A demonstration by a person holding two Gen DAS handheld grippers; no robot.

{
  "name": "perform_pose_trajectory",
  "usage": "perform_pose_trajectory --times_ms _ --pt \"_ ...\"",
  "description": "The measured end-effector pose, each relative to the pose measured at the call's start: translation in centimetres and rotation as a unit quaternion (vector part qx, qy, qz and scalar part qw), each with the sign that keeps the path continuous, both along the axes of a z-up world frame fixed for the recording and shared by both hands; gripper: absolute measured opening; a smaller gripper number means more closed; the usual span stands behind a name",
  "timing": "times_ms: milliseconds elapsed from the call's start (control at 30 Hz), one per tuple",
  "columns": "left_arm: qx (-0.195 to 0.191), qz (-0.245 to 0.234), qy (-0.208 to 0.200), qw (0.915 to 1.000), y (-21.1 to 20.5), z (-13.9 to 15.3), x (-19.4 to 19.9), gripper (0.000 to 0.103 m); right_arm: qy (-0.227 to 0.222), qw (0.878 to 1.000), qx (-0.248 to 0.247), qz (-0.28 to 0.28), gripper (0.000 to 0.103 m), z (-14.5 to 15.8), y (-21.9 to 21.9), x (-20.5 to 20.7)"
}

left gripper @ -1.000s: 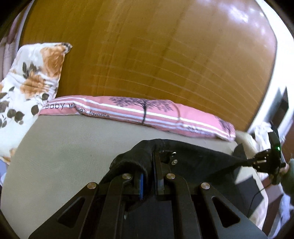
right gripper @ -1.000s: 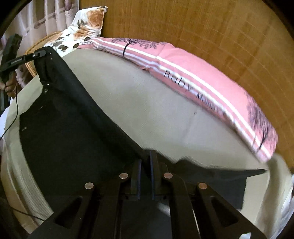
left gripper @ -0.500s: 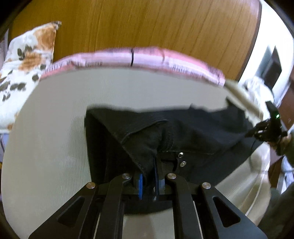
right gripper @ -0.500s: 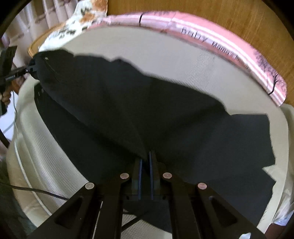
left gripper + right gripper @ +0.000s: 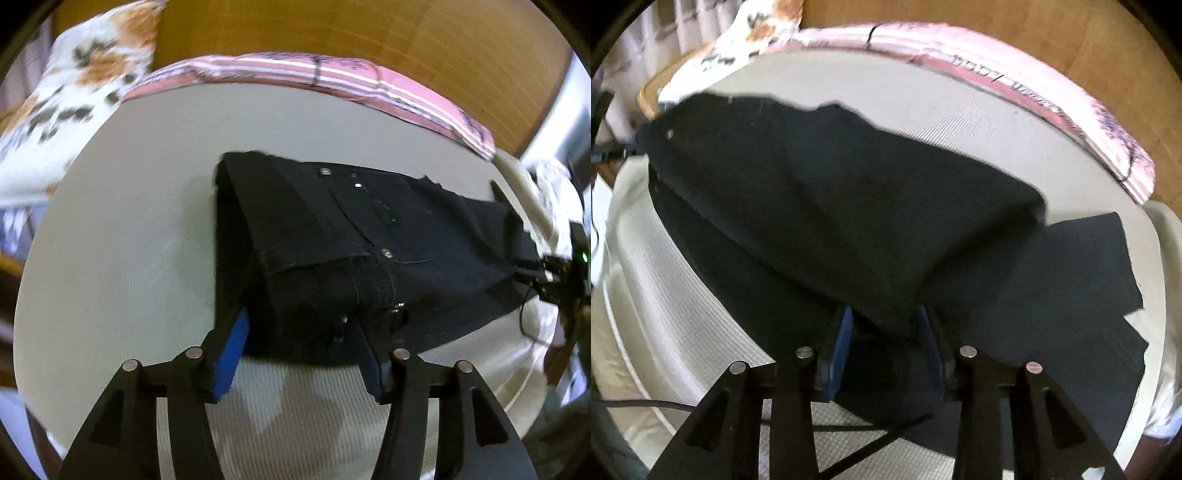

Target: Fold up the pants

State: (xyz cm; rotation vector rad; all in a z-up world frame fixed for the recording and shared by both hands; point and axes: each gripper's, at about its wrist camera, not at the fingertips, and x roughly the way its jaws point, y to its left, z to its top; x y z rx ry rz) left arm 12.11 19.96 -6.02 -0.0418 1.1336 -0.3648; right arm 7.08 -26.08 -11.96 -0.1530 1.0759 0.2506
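The black pants (image 5: 351, 236) lie folded lengthwise on the cream bed (image 5: 122, 258), waistband with metal rivets toward the near edge. My left gripper (image 5: 306, 354) is open, its blue pads either side of the waistband corner, which still drapes between them. In the right wrist view the pants (image 5: 849, 221) spread across the bed with the leg ends at the right. My right gripper (image 5: 886, 347) is open around the near fabric edge, the cloth lying loose between its pads. The right gripper also shows in the left wrist view (image 5: 561, 273) at the far right.
A pink striped pillow (image 5: 332, 81) lies along the wooden headboard (image 5: 369, 37). A floral pillow (image 5: 74, 99) sits at the back left. A black cable (image 5: 849, 428) runs under my right gripper. The bed's near edge (image 5: 665, 350) curves below the pants.
Both grippers have opened and let go of the pants. The lifted half has come down over the other half and now lies on the bed.
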Motion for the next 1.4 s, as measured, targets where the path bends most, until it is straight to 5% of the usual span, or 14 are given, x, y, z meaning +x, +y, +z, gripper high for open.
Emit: perform_pose_trajectory --times_ms 167,300,400,800,1000,1167,1400 --pt "-0.094 0.083 0.037 0.9914 2.5 1.6 -1.5 0.058 -0.018 0.994 0.085 -0.060 0.044 2.1 -2.8 -1.6" --pt "-0.204 0.151 0.104 0.9616 3.4 0.2 -2.1 0.058 -0.001 0.980 0.163 -0.115 0.044 1.8 -5.0 -1.9" --pt "-0.252 0.186 0.135 0.9400 2.8 -1.5 -2.3 0.058 0.012 0.964 0.213 -0.156 0.044 1.0 -6.4 -2.7" --pt "-0.279 0.264 0.125 0.9148 2.8 -3.7 -0.3 0.058 0.047 0.904 0.332 -0.264 0.045 -4.0 -9.7 -3.7" --pt "-0.253 0.264 0.098 0.9256 2.7 -2.6 0.5 0.028 0.028 0.875 0.373 -0.308 0.044 -5.3 -11.2 -2.4" --pt "-0.233 0.258 0.085 0.9337 2.4 -2.0 1.2 0.020 0.016 0.851 0.400 -0.339 0.041 -5.9 -13.3 -1.6" --pt "-0.217 0.268 0.097 0.9337 2.4 -2.4 2.2 0.019 -0.001 0.825 0.425 -0.373 0.032 -6.6 -15.3 -0.9"
